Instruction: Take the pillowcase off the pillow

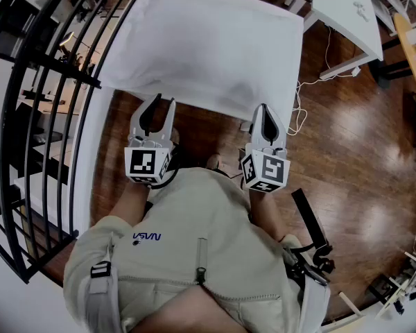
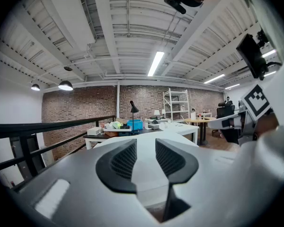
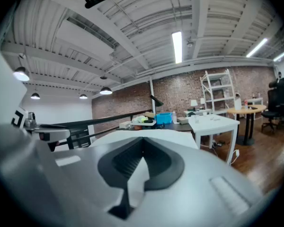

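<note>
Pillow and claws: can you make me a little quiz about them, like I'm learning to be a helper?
1. True or false: the right claw is wide open.
2. What colour is the pillow? A white, B blue, C red.
3. Fill in: the ___ claw has its jaws apart, with the pillow's near edge just ahead of it.

Key
1. False: the right claw is shut, with its tip at the pillow's edge.
2. A
3. left: the left claw is open.

Brick wall (image 2: 146, 103), glossy wood floor (image 1: 360, 158), black railing (image 1: 48, 116), white desk (image 1: 343, 9), ceiling strip light (image 2: 155, 63); far shelf (image 2: 176, 105) contents unclear.
</note>
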Action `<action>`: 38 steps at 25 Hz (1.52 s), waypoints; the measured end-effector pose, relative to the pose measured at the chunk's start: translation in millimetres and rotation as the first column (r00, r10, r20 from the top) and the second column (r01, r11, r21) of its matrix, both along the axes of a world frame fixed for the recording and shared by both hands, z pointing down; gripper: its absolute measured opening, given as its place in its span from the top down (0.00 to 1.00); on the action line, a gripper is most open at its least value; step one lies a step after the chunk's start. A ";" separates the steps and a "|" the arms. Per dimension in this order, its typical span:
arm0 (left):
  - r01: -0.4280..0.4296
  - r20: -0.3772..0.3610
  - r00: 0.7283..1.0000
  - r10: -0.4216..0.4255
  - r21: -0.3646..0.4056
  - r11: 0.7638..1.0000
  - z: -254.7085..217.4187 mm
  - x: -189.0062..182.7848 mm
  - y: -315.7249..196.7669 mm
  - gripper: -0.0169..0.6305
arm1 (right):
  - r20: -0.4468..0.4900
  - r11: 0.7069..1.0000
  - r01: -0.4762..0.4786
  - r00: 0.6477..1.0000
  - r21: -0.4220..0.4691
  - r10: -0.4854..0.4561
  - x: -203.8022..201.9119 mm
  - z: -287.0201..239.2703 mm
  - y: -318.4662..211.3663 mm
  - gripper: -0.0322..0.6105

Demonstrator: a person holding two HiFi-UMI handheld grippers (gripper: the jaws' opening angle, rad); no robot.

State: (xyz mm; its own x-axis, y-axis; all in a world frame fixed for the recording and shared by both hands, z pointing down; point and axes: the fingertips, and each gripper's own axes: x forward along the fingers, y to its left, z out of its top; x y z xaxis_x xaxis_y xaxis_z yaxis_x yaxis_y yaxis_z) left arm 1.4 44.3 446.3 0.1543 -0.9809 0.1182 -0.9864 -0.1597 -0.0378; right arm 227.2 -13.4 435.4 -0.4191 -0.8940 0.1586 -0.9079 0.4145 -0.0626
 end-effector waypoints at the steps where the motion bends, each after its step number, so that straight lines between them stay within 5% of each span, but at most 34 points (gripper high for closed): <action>1: -0.002 0.000 1.000 0.002 0.005 1.000 1.8 -11.2 -5.0 0.77 | -0.005 1.000 -0.011 1.000 0.000 0.011 -7.0 0.8 -3.7 0.95; 4: 0.000 0.003 1.000 0.000 0.007 1.000 4.8 -43.3 -22.5 0.81 | -0.021 0.999 -0.043 0.999 -0.002 0.042 -28.2 1.3 -16.7 0.95; 6: -0.003 0.006 1.000 0.003 0.010 1.000 1.6 -63.1 -36.4 0.95 | -0.033 0.998 -0.057 0.998 0.001 0.057 -44.2 -1.5 -25.6 0.95; 9: -0.065 -0.008 0.998 0.066 0.026 0.998 -4.1 -85.0 -56.9 0.96 | -0.063 0.997 -0.083 0.995 0.005 0.084 -67.8 -7.3 -36.6 0.95; 12: -0.157 -0.031 0.987 0.157 0.018 0.987 1.4 -98.8 -72.9 0.80 | -0.111 0.992 -0.125 0.986 -0.001 0.124 -82.4 -5.4 -44.0 0.94; 15: -0.220 -0.028 0.975 0.219 -0.031 0.975 18.9 -110.8 -86.2 0.67 | -0.145 0.986 -0.162 0.977 -0.026 0.156 -87.8 5.0 -49.1 0.80; 21: -0.303 0.005 0.952 0.307 -0.150 0.941 45.8 -111.7 -93.0 0.53 | -0.226 0.977 -0.199 0.958 -0.075 0.177 -76.3 22.0 -50.7 0.68; 32: -0.236 0.070 0.956 0.283 -0.384 0.893 143.1 -89.9 -101.7 0.45 | -0.273 0.970 -0.132 0.959 -0.203 0.074 -47.5 83.1 -74.1 0.59; 38: -0.138 0.141 0.967 0.214 -0.414 0.900 176.1 -99.5 -116.9 0.53 | -0.341 0.975 -0.063 0.940 -0.214 -0.014 -59.2 101.2 -71.9 0.59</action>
